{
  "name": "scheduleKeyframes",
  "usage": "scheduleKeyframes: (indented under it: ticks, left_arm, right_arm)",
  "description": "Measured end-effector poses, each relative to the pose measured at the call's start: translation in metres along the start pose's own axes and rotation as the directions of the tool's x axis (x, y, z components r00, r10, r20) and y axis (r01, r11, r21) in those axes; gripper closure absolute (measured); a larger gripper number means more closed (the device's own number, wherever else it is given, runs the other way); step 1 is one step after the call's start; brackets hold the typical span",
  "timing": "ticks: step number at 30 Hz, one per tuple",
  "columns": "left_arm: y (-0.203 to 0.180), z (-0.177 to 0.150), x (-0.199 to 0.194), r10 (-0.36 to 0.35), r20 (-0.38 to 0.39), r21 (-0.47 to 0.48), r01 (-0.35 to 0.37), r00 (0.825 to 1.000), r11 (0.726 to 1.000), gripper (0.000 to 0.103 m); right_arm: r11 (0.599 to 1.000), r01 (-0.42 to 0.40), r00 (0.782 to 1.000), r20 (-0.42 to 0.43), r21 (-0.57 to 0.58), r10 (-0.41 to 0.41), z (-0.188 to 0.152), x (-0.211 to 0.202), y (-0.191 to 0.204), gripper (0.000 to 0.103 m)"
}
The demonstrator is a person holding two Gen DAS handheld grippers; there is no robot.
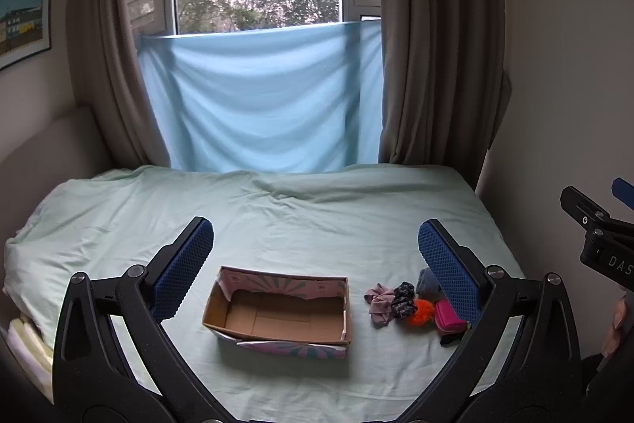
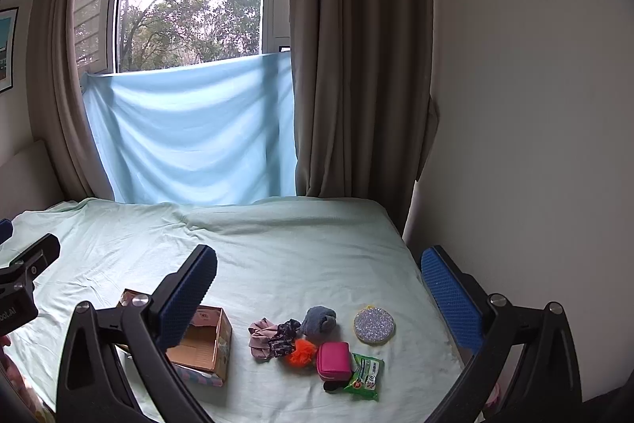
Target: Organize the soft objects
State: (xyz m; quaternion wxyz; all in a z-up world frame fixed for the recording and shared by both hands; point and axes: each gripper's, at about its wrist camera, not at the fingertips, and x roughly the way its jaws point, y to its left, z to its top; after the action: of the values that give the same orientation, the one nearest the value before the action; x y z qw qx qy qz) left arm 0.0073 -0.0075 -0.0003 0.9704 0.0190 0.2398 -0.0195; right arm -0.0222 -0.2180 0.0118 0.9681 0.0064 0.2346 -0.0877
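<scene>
An open cardboard box (image 1: 277, 316) sits on the bed and is empty; it also shows in the right wrist view (image 2: 206, 343). To its right lies a cluster of small items: a pink scrunchie (image 2: 261, 337), a dark patterned scrunchie (image 2: 283, 337), a grey-blue sock ball (image 2: 319, 320), an orange pompom (image 2: 302, 352), a pink pouch (image 2: 334, 359), a green tissue packet (image 2: 366, 377) and a silver glitter disc (image 2: 374, 326). My left gripper (image 1: 316, 256) is open above the box. My right gripper (image 2: 319, 284) is open above the cluster. Both are empty.
The bed (image 1: 317, 217) has a pale green sheet. A blue cloth (image 1: 261, 98) hangs over the window behind it, with brown curtains either side. A white wall (image 2: 535, 106) runs along the bed's right edge. The right gripper's body (image 1: 602, 236) shows at the left view's edge.
</scene>
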Motion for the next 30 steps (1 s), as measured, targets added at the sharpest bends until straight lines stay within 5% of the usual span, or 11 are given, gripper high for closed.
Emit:
scheduleKeyframes:
  ticks: [30]
  left_arm:
    - [-0.0045, 0.0001, -0.0032, -0.019, 0.003, 0.011, 0.019, 1.0, 1.0, 0.001]
  right_arm:
    - [1.0, -0.003, 1.0, -0.005, 0.009, 0.003, -0.0007, -0.0038, -0.0028, 0.0]
